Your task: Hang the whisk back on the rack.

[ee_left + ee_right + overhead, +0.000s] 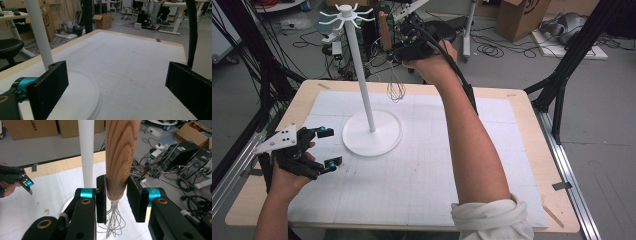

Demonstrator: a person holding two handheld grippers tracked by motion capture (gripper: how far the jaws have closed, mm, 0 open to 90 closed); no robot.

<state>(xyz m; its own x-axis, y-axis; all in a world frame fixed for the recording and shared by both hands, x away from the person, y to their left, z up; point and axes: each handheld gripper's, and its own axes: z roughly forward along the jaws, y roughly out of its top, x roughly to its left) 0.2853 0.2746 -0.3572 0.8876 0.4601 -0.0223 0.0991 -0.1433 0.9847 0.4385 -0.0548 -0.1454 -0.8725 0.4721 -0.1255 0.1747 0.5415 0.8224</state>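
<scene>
- While the table (pixel 522 125) lies under a white gridded mat, the white hook stand (pixel 371 131) rises from its round base near the mat's far left.
- Right gripper (pixel 116 195): raised beside the stand's pole, pads clamped on the wooden handle of the whisk (pixel 119 157), wires hanging down.
- Left gripper (pixel 328 148): low at the left edge, jaws spread, nothing between; probably just clear of the mat.
</scene>
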